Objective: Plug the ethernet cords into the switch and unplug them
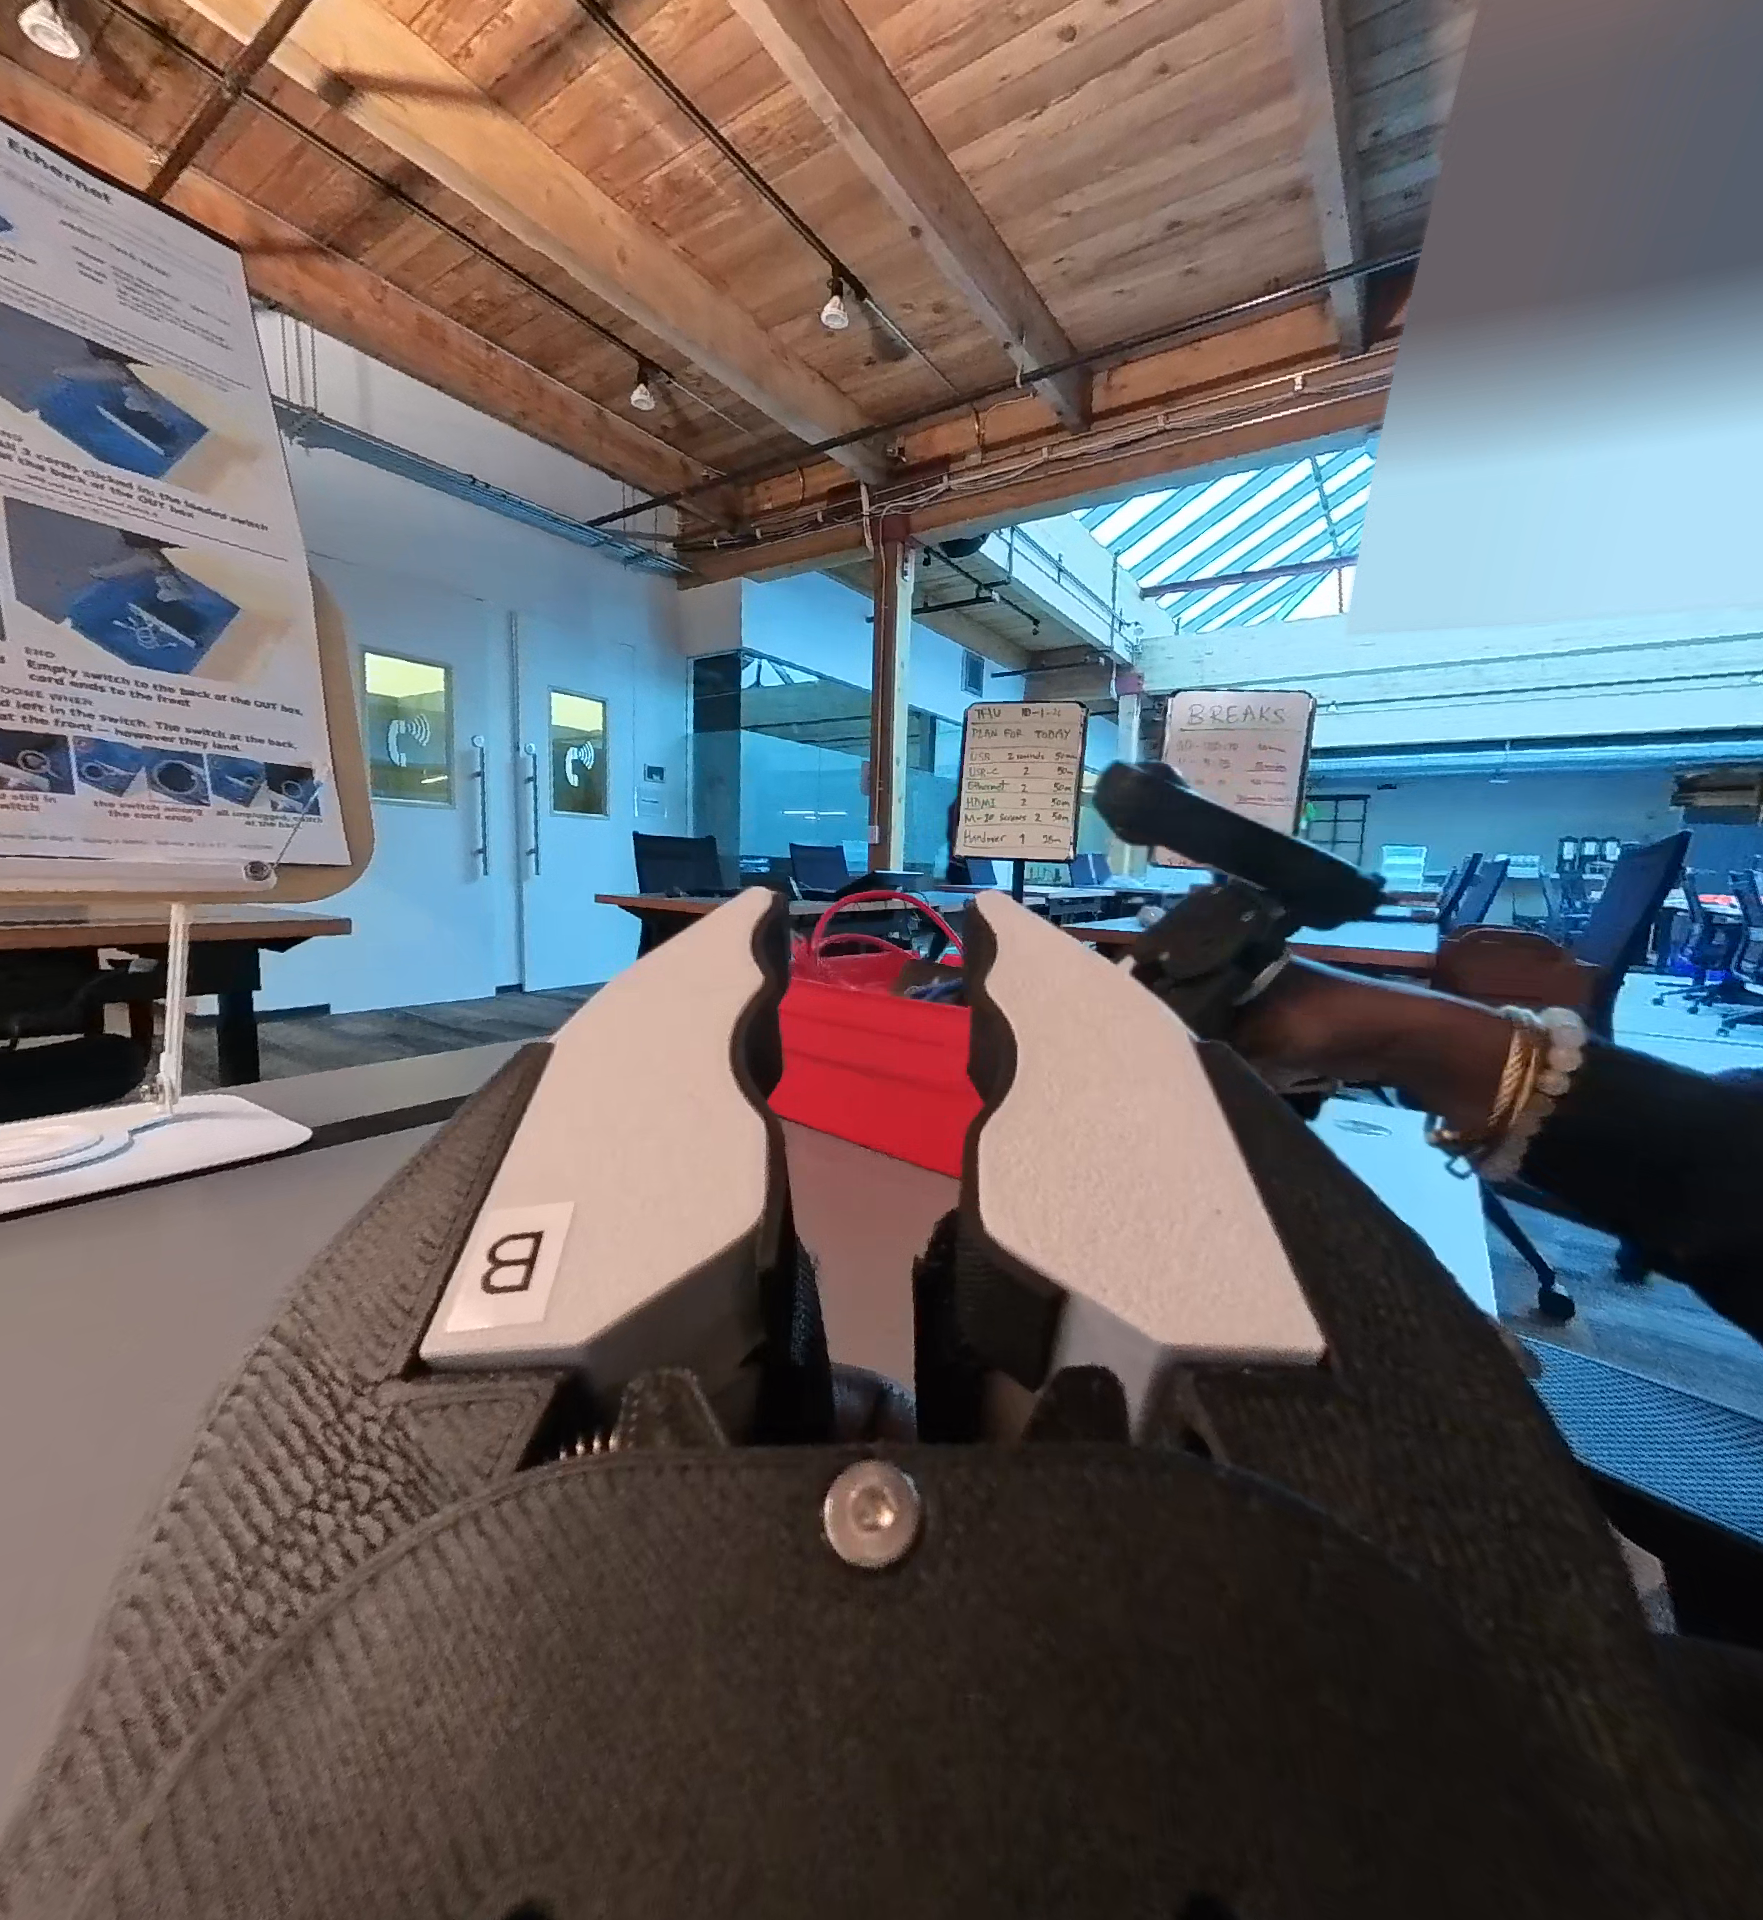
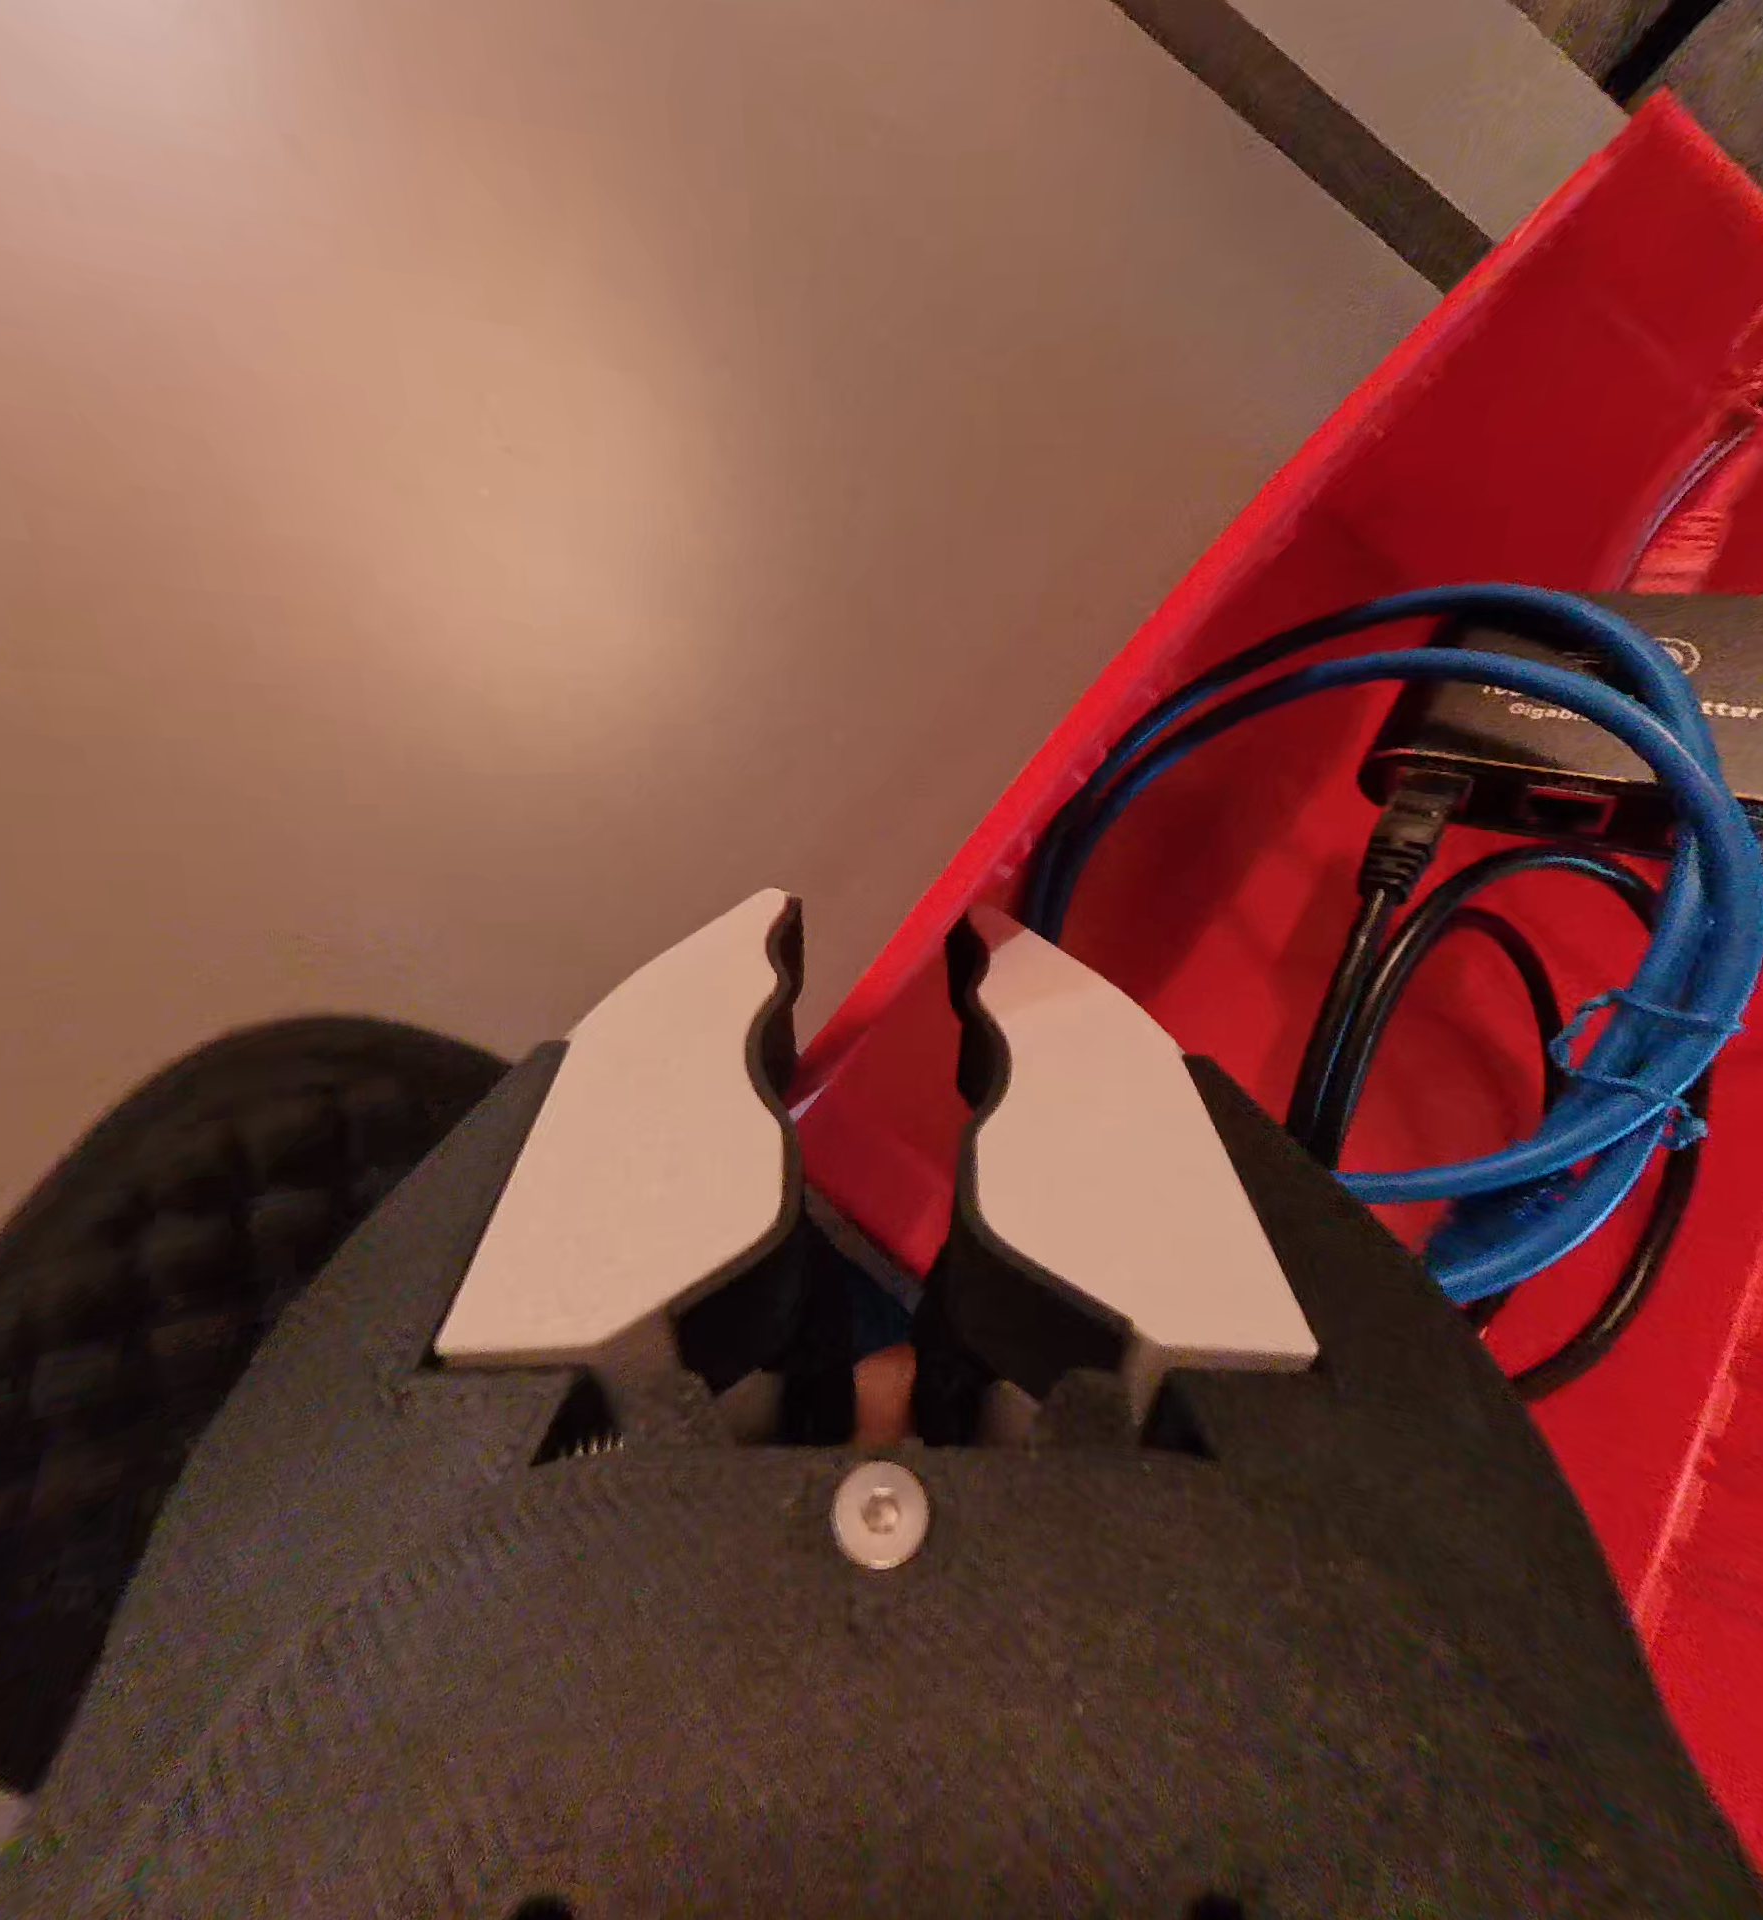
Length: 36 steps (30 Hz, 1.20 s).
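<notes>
Both empty, jaws apart: left gripper [image 1: 872, 925] faces red plastic bin [image 1: 872, 1070]; right gripper [image 2: 875, 925] straddles its wall, black switch [image 2: 1635, 717] ahead-right, black cord [image 2: 1376, 914] seemingly plugged.

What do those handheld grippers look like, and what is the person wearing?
Each gripper, left and right, has two pale grey fingers with wavy black inner edges on a textured black body. A lettered sticker marks the left. The person wears a dark sleeve and bracelets.
</notes>
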Motion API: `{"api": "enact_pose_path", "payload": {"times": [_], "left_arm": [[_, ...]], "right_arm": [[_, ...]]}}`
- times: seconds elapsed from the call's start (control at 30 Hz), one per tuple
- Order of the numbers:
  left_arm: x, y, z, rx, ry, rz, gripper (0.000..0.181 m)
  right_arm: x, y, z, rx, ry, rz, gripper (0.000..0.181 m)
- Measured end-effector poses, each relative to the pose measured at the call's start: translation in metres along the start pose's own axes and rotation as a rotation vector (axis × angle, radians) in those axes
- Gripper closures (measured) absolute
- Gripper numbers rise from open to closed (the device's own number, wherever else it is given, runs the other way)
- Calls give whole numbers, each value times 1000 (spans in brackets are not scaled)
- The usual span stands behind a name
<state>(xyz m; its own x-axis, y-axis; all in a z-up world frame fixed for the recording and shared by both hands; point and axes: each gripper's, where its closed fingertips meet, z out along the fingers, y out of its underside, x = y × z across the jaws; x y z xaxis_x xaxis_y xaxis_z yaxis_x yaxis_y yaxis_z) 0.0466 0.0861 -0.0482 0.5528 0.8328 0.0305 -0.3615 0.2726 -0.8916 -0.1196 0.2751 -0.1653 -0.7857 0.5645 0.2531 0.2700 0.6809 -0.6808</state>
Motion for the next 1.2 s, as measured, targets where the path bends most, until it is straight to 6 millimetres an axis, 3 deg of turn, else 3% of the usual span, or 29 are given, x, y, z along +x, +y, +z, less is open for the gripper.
{"api": "enact_pose_path", "payload": {"times": [0.1, 0.53, 0.77, 0.97, 1.2], "left_arm": [[1, 0, 0, -2, 2, 11, 150], [0, -7, -5, 25, 0, 44, 150], [19, -31, -16, 152, 71, 151, 155], [20, -46, -22, 202, 67, 173, 157], [9, -95, -46, 295, -11, 215, 157]], "right_arm": [[-14, -18, 14, -3, -5, -12, 152], [-116, -102, 65, 95, -135, -164, 142], [-193, -160, 91, 196, -282, -214, 141], [-261, -205, 109, 249, -384, -292, 141], [-324, -245, 123, 314, -478, -323, 140]]}}
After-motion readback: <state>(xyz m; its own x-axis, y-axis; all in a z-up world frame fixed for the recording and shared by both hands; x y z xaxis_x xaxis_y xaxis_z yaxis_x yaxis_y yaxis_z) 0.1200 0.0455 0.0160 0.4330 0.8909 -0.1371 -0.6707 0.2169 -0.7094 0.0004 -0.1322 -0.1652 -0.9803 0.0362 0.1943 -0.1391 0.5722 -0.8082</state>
